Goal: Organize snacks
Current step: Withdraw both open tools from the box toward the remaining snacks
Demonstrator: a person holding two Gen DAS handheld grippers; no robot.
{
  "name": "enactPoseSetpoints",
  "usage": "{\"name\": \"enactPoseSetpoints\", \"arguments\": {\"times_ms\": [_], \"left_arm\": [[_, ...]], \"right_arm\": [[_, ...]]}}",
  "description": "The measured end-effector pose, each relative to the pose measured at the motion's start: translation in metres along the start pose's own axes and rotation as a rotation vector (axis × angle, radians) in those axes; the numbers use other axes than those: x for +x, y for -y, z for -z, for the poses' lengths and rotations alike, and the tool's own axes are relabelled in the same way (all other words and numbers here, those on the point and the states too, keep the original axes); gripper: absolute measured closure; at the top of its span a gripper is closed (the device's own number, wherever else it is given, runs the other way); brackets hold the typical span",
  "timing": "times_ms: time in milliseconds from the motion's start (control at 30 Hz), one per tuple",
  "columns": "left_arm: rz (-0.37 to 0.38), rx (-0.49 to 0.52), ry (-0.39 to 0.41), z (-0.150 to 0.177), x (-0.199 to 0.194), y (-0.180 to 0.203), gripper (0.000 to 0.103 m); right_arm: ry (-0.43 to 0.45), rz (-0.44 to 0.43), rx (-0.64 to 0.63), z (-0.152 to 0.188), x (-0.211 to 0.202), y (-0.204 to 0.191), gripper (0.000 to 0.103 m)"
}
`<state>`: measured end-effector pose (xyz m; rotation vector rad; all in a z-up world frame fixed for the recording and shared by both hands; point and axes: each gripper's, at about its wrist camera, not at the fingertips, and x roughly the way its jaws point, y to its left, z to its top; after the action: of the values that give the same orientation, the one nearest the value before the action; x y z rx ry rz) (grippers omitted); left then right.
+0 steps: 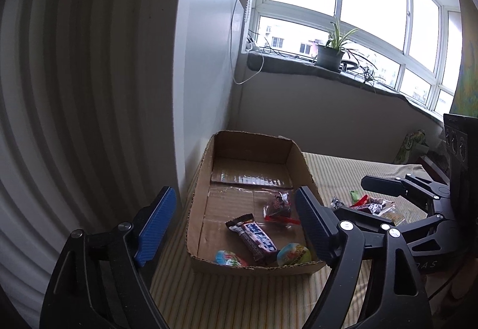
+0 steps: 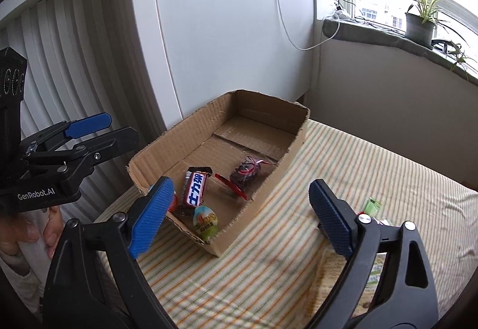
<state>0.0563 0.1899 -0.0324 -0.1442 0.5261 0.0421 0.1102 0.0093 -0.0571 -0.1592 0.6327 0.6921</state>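
Surface: a bed under a striped green-and-cream cover (image 2: 343, 167) carries everything; no worktop is in view.
Box: an open, shallow brown cardboard box (image 2: 263, 194) sits on the cover against the white wall.
Already in the box: a dark brown chocolate bar with a blue-and-white label (image 2: 195, 188), a clear bag of dark sweets with red trim (image 2: 245, 175), a round green-and-yellow sealed cup (image 2: 206, 223), and a small blue-and-red round wrapper (image 1: 228, 258) at the near wall.
Loose snacks: a small cluster of red, green and dark wrappers (image 1: 370, 205) lies on the cover just beside the box's right wall, outside it.
Left gripper (image 1: 236, 224): jaws wide and empty, over the box's near end.
Right gripper (image 2: 242, 218): jaws wide, nothing between them; a green packet (image 2: 372, 206) peeks out just behind its right finger.
Key relation: the loose cluster lies right of the box, close under the right gripper and low to the right of its jaws; the right hand is judged nearer.
Long axis: too crumpled to tell.
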Motion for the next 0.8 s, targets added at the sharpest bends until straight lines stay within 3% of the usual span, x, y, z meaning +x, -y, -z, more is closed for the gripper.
{"name": "enactPoseSetpoints", "arguments": {"times_ms": [133,467,600,800], "left_arm": [[0.004,0.017,-0.043,0.005,0.007,0.03,0.02],[0.11,0.131,-0.089,0.012,0.014,0.14,0.02],[0.147,0.191,-0.07,0.013,0.005,0.174,0.02],[0.165,0.227,-0.052,0.009,-0.007,0.188,0.02]], "right_arm": [[0.024,0.05,0.067,0.02,-0.029,0.039,0.0],[0.052,0.276,0.276,0.088,-0.121,0.156,0.0],[0.072,0.307,0.315,0.101,-0.148,0.175,0.0],[0.094,0.308,0.294,0.102,-0.162,0.168,0.0]]}}
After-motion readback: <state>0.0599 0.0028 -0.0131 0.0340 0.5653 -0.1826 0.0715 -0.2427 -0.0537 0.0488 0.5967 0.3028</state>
